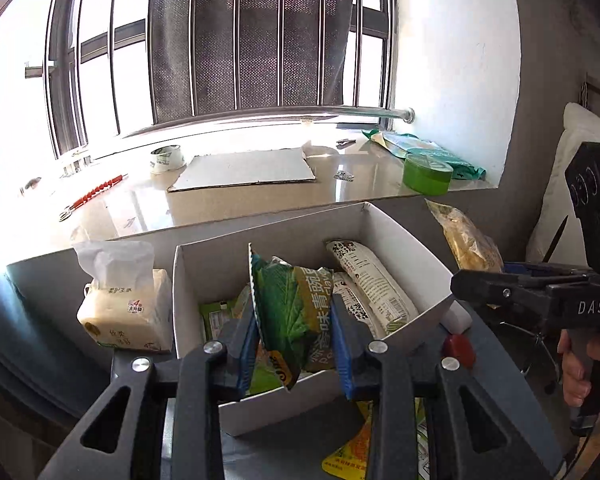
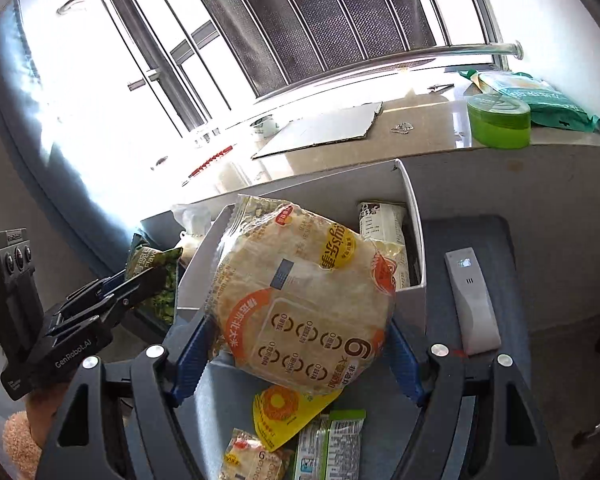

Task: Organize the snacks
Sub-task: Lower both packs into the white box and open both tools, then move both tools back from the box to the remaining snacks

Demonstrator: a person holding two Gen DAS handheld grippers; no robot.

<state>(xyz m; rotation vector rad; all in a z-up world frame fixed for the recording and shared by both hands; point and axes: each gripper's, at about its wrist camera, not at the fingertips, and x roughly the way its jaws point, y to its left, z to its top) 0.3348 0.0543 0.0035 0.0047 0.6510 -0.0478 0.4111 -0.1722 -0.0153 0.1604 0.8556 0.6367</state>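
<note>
My left gripper is shut on a green pea-snack bag and holds it over the white cardboard box. The box holds a white wrapped snack and a green packet. My right gripper is shut on a round rice-cracker pack and holds it above the box's near edge. In the left wrist view the right gripper shows at the right with the cracker pack. In the right wrist view the left gripper shows at the left with the green bag.
Loose snack packets lie on the grey table in front of the box. A tissue pack stands left of the box. A white remote lies right of it. The windowsill behind holds cardboard, a green tape roll and a green bag.
</note>
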